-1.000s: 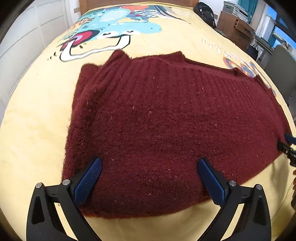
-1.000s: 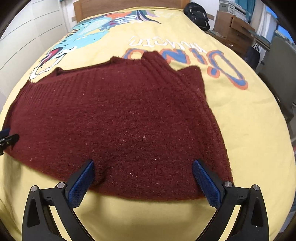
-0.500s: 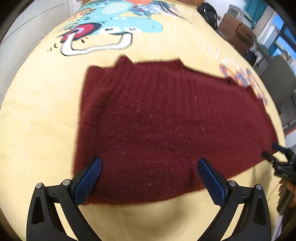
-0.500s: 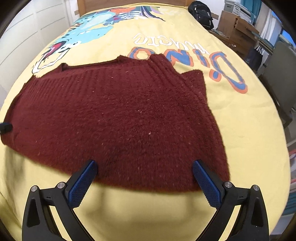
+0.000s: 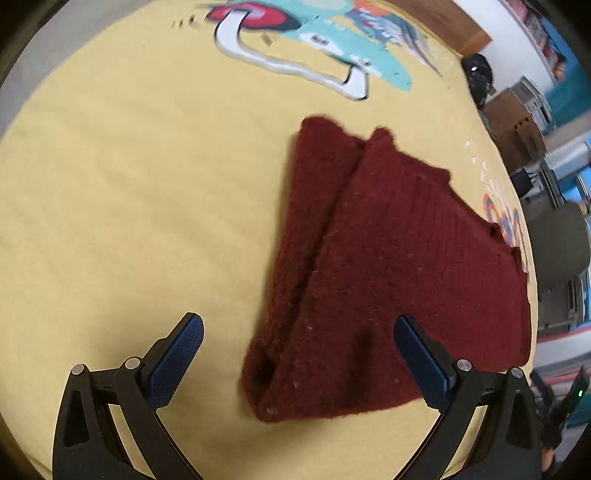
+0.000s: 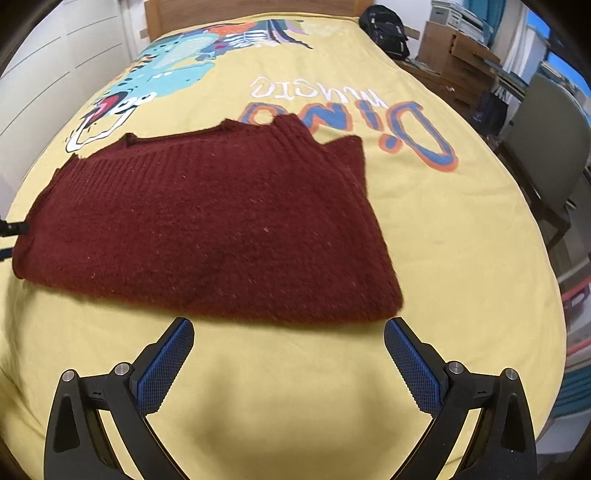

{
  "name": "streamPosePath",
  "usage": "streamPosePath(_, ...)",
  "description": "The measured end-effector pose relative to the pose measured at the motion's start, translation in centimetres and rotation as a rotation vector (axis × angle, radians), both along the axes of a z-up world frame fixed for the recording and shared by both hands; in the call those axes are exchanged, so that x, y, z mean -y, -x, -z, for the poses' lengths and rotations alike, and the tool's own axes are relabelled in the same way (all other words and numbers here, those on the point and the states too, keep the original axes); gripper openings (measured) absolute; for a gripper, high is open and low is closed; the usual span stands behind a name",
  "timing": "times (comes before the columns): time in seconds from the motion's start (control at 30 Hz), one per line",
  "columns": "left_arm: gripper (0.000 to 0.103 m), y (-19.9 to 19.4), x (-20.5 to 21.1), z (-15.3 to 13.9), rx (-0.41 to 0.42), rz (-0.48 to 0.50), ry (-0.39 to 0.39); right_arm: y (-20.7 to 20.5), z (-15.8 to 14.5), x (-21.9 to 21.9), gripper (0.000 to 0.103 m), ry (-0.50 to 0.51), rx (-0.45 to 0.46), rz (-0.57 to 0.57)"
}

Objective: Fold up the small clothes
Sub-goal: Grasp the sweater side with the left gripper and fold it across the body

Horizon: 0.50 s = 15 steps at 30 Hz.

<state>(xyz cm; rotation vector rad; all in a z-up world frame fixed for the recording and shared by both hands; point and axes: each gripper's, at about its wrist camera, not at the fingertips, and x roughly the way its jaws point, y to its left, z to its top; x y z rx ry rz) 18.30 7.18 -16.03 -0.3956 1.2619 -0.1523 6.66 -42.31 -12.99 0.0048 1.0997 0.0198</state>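
A dark red knitted sweater (image 6: 207, 225) lies flat on a yellow bedspread (image 6: 461, 258) printed with a cartoon dinosaur (image 6: 162, 77) and the lettering "Dino music" (image 6: 347, 110). In the right wrist view the sweater fills the centre, its ribbed far edge toward 12 o'clock and its near edge running just ahead of the fingertips. The right gripper (image 6: 288, 332) is released, its blue-padded fingers (image 6: 166, 365) spread wide over bare bedspread at 6 o'clock, close to the sweater's near edge but apart from it; nothing sits between the pads. In the left wrist view the sweater (image 5: 388, 266) lies from the centre toward 3 o'clock, with a folded layer along its left side forming a long ridge that runs from 12 o'clock down to a rounded corner at 6 o'clock. The left gripper (image 5: 295, 343) is also released and spread wide: its left finger (image 5: 177, 362) stands over bare bedspread (image 5: 129, 203), and its right finger (image 5: 421, 362) is seen against the sweater's near right part; whether that pad touches the knit cannot be told. The sweater's near corner lies between the two fingers without being clamped. At 1 o'clock beyond the bed stand a black backpack (image 6: 384, 26) and cardboard boxes (image 6: 454, 51), and a grey chair (image 6: 546, 147) stands at 3 o'clock beside the bed.
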Motion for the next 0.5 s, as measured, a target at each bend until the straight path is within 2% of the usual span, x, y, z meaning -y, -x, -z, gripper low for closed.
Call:
streamPosePath(0.13,0.102,-0.9,1.3,2.0,-0.036,0.033,-0.016,0.3,0.3,0.8,0.103,0.001,-0.013,0.019)
streamPosePath(0.27,0.100,-0.8,2.4,2.1,-0.020,0.069,-0.016,0.4,0.7,1.5,0.103,0.010,-0.025,0.040)
streamPosePath(0.33,0.073,-0.9,3.3,1.9,-0.017,0.113,-0.005,0.6,0.7,1.9,0.103,0.006,-0.022,0.050)
streamPosePath(0.4,0.035,-1.0,4.0,1.4,-0.014,0.147,0.025,0.6,0.7,2.1,0.103,0.002,-0.020,0.057)
streamPosePath(0.43,0.031,-1.1,4.3,1.0,-0.013,0.159,0.042,0.6,0.6,2.2,0.103,-0.001,-0.019,0.059)
streamPosePath(0.5,0.027,-1.1,5.1,-0.4,0.011,0.181,-0.014,0.8,0.5,2.5,0.103,-0.008,-0.015,0.061)
